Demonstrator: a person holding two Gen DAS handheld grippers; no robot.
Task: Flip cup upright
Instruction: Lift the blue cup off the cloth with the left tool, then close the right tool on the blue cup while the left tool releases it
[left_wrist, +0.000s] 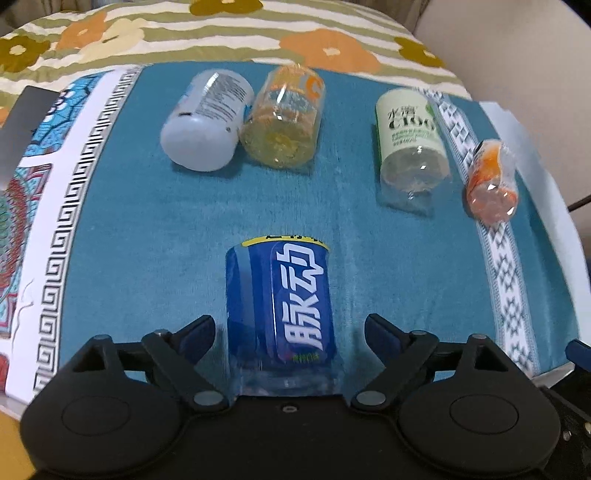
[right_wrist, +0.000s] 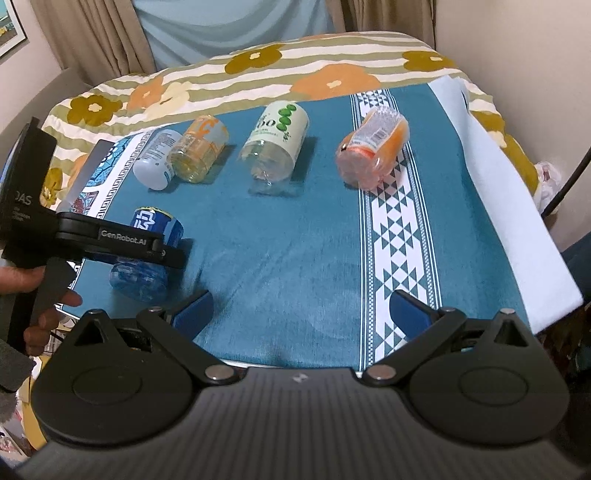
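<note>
A blue cup (left_wrist: 280, 306) with white characters lies on its side on the teal cloth, its clear base toward me. My left gripper (left_wrist: 290, 334) is open, with the cup between its fingers and a gap on each side. In the right wrist view the left gripper's arm crosses over the blue cup (right_wrist: 146, 258) at the left. My right gripper (right_wrist: 301, 312) is open and empty above the cloth's near edge, well right of the cup.
Farther back lie a white cup (left_wrist: 207, 122), a yellow-orange cup (left_wrist: 284, 118), a green-labelled cup (left_wrist: 410, 140) and an orange cup (left_wrist: 491, 181), all on their sides. The teal cloth (right_wrist: 277, 240) has patterned bands left and right. A floral cover lies behind.
</note>
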